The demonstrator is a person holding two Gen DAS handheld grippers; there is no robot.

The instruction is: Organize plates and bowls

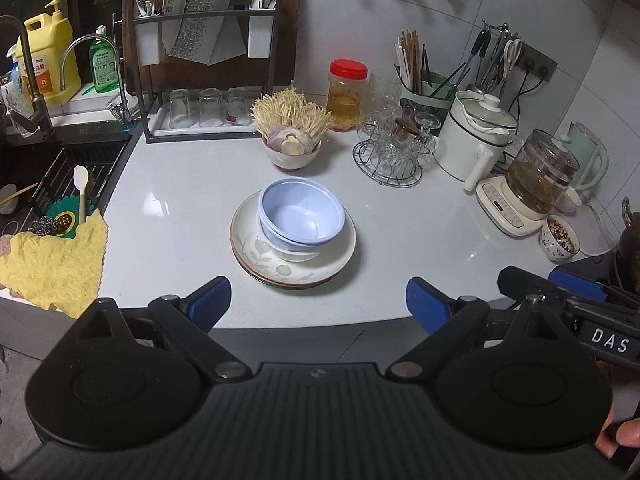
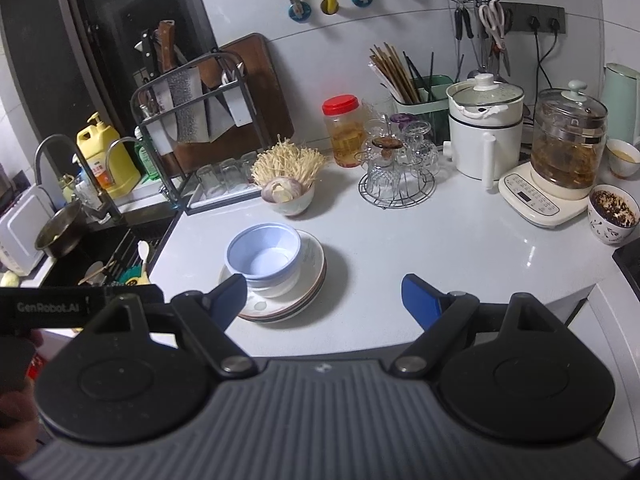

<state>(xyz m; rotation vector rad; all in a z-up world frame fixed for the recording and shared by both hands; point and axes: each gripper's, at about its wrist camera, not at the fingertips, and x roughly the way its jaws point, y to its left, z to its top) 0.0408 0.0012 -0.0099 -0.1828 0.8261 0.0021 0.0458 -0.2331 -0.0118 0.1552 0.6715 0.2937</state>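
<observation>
Stack: blue bowls [image 1: 302,216] sat nested on a white bowl atop the plates [image 1: 256,252], mid-counter [image 1: 420,232].
Left hand-held gripper [image 1: 319,300]: spread wide, empty, short of the plates.
Right hand-held gripper [image 2: 324,298]: wide too, empty.
Technique: any lift would want support under the rim, level.

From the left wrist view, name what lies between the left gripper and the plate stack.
Only bare countertop lies between the left gripper and plate stack.

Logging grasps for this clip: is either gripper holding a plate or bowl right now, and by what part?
Nothing is held. The left gripper and right gripper are both open, short of the blue bowl stacked on the plates.
</observation>
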